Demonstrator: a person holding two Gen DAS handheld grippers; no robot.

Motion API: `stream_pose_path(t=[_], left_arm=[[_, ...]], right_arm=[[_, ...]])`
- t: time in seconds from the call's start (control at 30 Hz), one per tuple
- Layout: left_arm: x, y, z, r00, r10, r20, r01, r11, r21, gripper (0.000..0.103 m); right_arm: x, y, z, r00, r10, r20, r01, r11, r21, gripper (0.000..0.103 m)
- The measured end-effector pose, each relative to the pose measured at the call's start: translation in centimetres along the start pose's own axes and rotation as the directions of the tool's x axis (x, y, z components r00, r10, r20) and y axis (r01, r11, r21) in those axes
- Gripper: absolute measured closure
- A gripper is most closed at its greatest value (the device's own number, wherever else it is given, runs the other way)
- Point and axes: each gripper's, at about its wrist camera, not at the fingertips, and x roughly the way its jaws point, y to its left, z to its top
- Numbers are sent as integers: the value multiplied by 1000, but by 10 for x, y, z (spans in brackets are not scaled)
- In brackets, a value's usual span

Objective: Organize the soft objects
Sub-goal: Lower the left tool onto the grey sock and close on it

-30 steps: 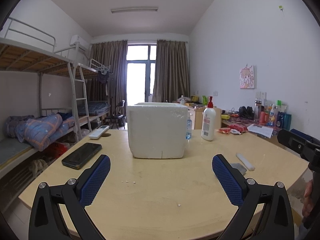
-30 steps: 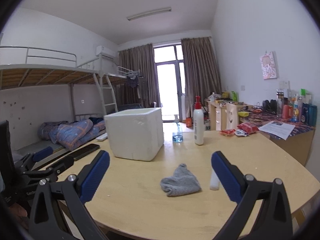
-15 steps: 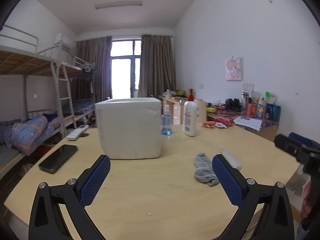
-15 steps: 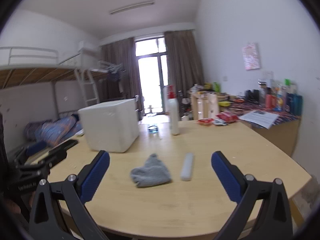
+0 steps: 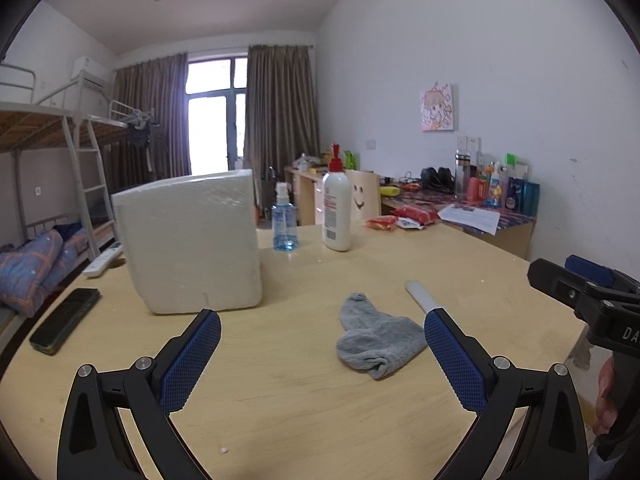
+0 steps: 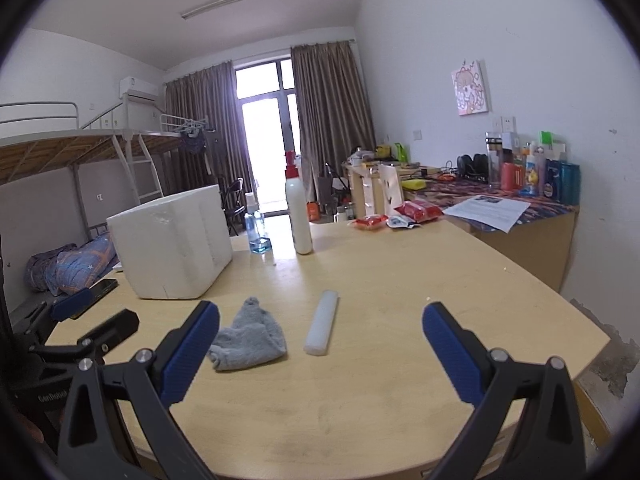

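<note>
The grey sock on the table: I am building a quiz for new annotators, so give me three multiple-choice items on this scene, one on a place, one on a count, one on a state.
1. Where does the grey sock lie on the table?
A. inside the white foam box
B. between the white foam box and the white stick
C. under the lotion bottle

2. How many bottles stand on the table behind the foam box?
A. two
B. four
C. none

3. How are the fingers of the right gripper?
A. shut on the sock
B. shut on nothing
C. spread open, holding nothing

Answers:
1 B: the sock lies on bare wood, box to its left, white stick to its right.
2 A: only the lotion bottle and the blue spray bottle stand there.
3 C: a wide gap shows between the blue pads.
</note>
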Motion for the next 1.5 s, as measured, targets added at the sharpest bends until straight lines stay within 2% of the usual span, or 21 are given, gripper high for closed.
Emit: stream_pose_path(t=[0.33,0.73,0.87,1.0,1.2,1.3,1.37,1.5], left_arm=[[32,-14,1,996,-14,-87,14,1000,6,1],[69,-21,-1,983,-16,-182,17,1000,6,1],[78,-26,1,972,-65,-225,68,998,3,1],[87,-32,1,965,-62,-255,70,997,23,1],[102,-30,0,945,-54,-322,60,998,8,1],[110,-32,-1,930,-58,-364,62,998,0,8],[114,-33,-3,918,-53,-393,58,998,2,16],[118,-38,-6,906,-57,-420,70,997,16,26]], right_arm=[[31,-13,1,996,11,-83,-11,1000,9,0],[63,-7,3,989,16,-145,-27,997,-75,0],[68,-13,5,987,38,-157,-45,998,-40,0],[73,-12,6,985,28,-173,-39,998,-58,0],[84,-11,4,977,35,-210,-51,996,-73,0],[91,-14,4,971,22,-240,-42,996,-77,0],[94,-15,4,968,15,-251,-36,996,-80,0],[98,-17,3,962,20,-274,-44,996,-82,0]])
